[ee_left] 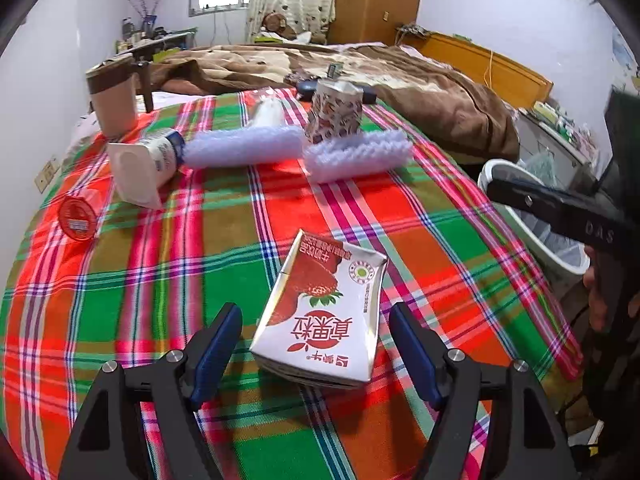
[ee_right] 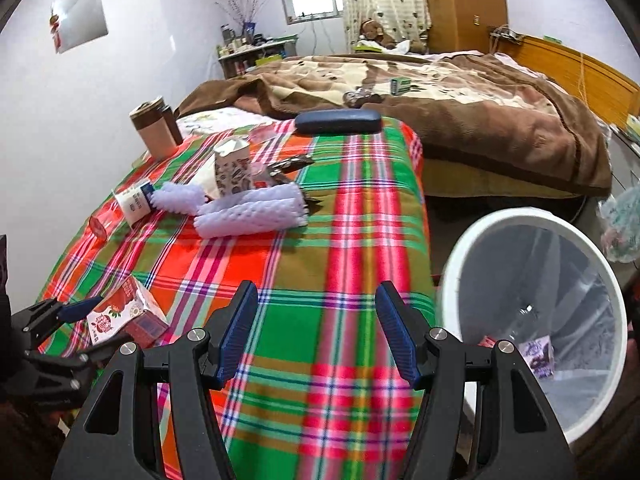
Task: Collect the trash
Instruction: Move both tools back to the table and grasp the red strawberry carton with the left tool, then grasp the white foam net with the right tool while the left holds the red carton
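A crushed strawberry milk carton lay on the plaid cloth, between the blue pads of the left claw, which stood open around it without touching. The right claw hung open and empty beside the white bin.

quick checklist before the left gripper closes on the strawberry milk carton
1. Left gripper jaws open: ok.
2. Strawberry milk carton between the jaws: ok, lying flat on the plaid cloth.
3. Jaws touching the carton: not ok, gaps show on both sides.
4. Nothing else between the jaws: ok.
5. White trash bin open for the drop: ok, beside the bed with litter at the bottom.
6. Right gripper out of the way: ok, open and empty.
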`<state>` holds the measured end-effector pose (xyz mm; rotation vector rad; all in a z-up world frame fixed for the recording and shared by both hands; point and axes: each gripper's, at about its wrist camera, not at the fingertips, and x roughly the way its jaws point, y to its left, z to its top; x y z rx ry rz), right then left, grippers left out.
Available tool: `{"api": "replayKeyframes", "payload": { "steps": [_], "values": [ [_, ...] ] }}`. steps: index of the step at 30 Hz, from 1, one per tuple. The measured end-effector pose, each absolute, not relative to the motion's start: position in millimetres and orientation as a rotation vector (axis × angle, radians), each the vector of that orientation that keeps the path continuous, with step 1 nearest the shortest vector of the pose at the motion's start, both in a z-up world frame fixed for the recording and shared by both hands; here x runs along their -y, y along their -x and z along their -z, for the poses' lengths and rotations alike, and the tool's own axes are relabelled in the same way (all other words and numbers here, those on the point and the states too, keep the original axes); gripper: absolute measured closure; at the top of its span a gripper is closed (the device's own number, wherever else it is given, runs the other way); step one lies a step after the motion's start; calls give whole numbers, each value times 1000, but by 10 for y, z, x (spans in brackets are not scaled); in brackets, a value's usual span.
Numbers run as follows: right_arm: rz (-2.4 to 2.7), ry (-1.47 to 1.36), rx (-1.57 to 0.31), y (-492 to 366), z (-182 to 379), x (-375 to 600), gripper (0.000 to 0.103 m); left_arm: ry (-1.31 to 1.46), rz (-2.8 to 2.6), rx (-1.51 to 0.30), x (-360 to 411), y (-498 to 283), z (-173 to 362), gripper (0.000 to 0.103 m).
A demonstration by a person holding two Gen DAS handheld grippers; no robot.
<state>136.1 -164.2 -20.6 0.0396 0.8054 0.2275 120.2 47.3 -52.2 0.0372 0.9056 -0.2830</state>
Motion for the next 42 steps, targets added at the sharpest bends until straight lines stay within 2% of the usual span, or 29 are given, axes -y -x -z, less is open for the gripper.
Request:
{"api": "replayKeyframes", "payload": {
  "steps": [4, 8, 16, 23, 29, 42],
  "values": [
    [-265, -13, -807, -1509, 208, 1496, 40, -19, 267, -924, -509, -1286, 589, 28],
    [-338, -2, -820, -1684, 193, 1364, 40, 18, 217, -917, -619, -1354, 580, 39],
    [-431, 86, -801, -1993, 164, 1125, 40, 65, 150, -916, -789, -1448, 550, 39],
    [-533, 29, -811, -2266, 183, 1103, 40, 79, 148, -924, -827, -1475, 520, 39],
    [-606, 87, -887, -2445, 359, 1018, 40, 88, 150, -943, -829, -1501, 549, 39],
    [-741, 221, -991, -2109, 255, 1016, 40, 99, 149, -946, -874, -1514, 556, 39]
  ]
}}
